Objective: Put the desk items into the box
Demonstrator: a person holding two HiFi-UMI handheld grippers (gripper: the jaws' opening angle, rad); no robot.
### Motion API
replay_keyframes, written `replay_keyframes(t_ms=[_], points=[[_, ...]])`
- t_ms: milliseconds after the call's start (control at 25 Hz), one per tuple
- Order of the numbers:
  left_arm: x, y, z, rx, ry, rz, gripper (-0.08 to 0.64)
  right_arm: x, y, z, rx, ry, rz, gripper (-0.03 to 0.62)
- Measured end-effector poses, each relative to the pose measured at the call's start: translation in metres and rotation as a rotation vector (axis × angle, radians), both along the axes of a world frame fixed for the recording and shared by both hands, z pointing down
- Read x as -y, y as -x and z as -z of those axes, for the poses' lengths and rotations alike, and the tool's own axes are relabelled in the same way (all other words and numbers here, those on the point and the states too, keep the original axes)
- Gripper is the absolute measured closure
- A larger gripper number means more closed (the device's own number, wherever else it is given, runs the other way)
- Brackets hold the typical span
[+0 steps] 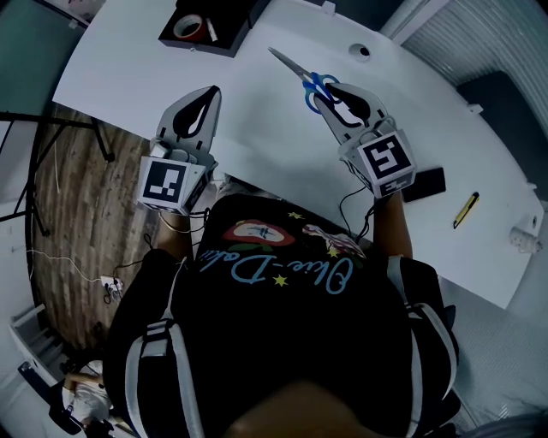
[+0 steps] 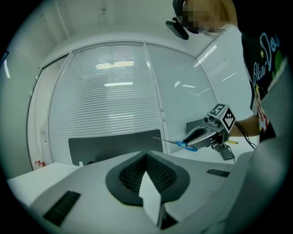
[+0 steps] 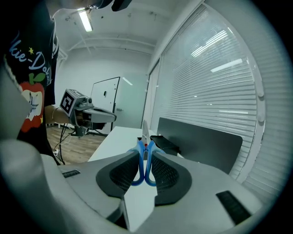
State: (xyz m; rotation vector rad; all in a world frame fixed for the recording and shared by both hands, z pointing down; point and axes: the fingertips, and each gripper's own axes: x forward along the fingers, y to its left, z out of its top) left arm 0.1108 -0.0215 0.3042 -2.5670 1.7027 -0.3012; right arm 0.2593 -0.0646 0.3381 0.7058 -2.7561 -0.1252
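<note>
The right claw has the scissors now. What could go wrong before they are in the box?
1. The right claw grips the scissors only at the blue handles, so the long blades may swing or slip out on the way.
2. The box already holds a tape roll and a pen; the blade tips could catch its rim or knock those things.

Scissors (image 3: 145,161): glossy blue plastic handles, bare metal blades. Right gripper (image 3: 145,150) fingers (image 3: 118,176): matt grey plastic shells, dark cross-hatched rubbery pads. Left gripper (image 2: 146,156): same finish. Surface (image 1: 257,137): smooth matt white. Box (image 1: 235,36), upper left of head view: matt black. Floor (image 1: 77,205), left edge: wood-grain planks. Shirt (image 1: 282,342): black cloth, printed lettering.
</note>
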Motion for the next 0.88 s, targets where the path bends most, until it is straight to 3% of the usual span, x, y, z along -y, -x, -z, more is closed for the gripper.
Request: replay_keyframes(t_ms=[240, 440, 880], points=[[0.020, 0.025, 0.000, -0.006, -0.021, -0.069, 0.563, 0.010, 0.022, 0.004, 0.001, 0.001, -0.081, 0.500], [0.033, 0.069, 0.000, -0.011, -0.020, -0.109, 0.563, 0.024, 0.048, 0.006, 0.064, 0.025, -0.176, 0.500], [0.045, 0.160, -0.014, -0.040, -0.017, -0.140, 0.563, 0.038, 0.123, 0.000, 0.026, 0.030, -0.261, 0.500]])
